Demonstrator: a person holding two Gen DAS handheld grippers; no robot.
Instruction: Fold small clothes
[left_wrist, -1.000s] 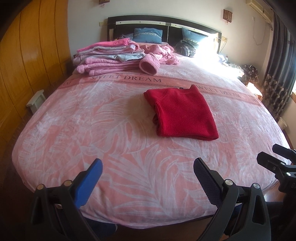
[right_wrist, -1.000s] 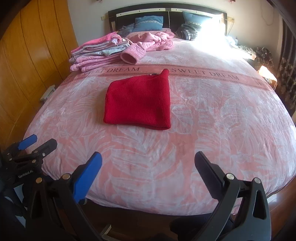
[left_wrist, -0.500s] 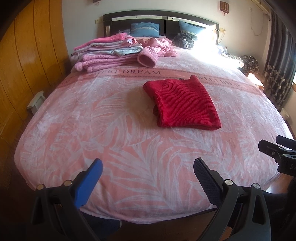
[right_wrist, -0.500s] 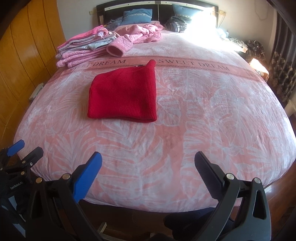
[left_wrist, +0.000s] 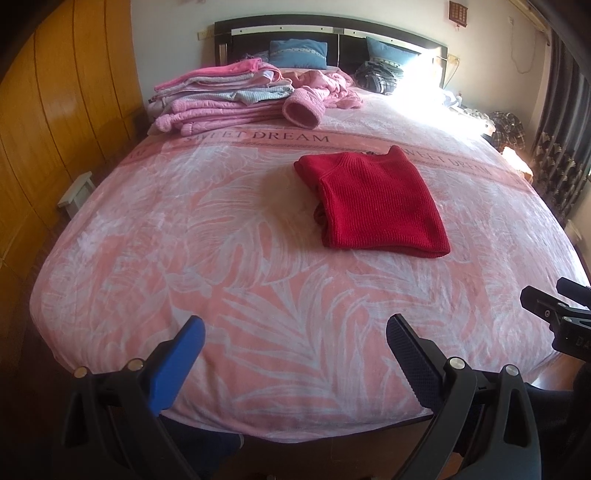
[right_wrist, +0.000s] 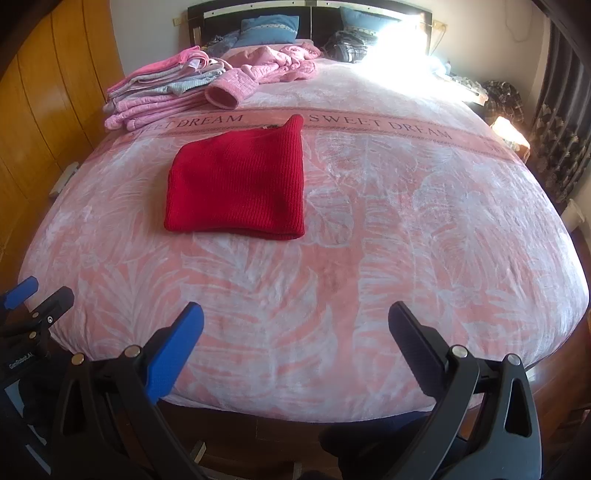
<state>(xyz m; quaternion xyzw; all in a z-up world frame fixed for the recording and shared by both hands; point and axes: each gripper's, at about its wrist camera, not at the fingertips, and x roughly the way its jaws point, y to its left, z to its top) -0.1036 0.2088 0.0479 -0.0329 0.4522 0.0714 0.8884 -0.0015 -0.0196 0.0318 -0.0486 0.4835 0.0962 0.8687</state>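
Note:
A red knit sweater (left_wrist: 376, 199) (right_wrist: 240, 188) lies folded into a flat rectangle on the pink bed, a little past the middle. My left gripper (left_wrist: 295, 343) hovers open over the bed's foot edge, nothing between its blue and black fingers. My right gripper (right_wrist: 295, 332) is open as well, at the same edge, and its tips (left_wrist: 546, 306) show at the right rim of the left wrist view. The left gripper's tips (right_wrist: 33, 299) show at the left rim of the right wrist view. Both are well short of the sweater.
A stack of folded pink and grey clothes (left_wrist: 221, 99) (right_wrist: 166, 92) sits at the far left of the bed (left_wrist: 147, 258), with a loose pink garment (right_wrist: 280, 62) beside it. Pillows (left_wrist: 297, 53) lean on the dark headboard. Wooden wardrobe (left_wrist: 55, 110) at left, curtains (left_wrist: 561, 147) at right.
Both grippers have moved forward over the foot of the bed, so the sweater sits closer in view. Both stay open and empty. The sweater has not moved.

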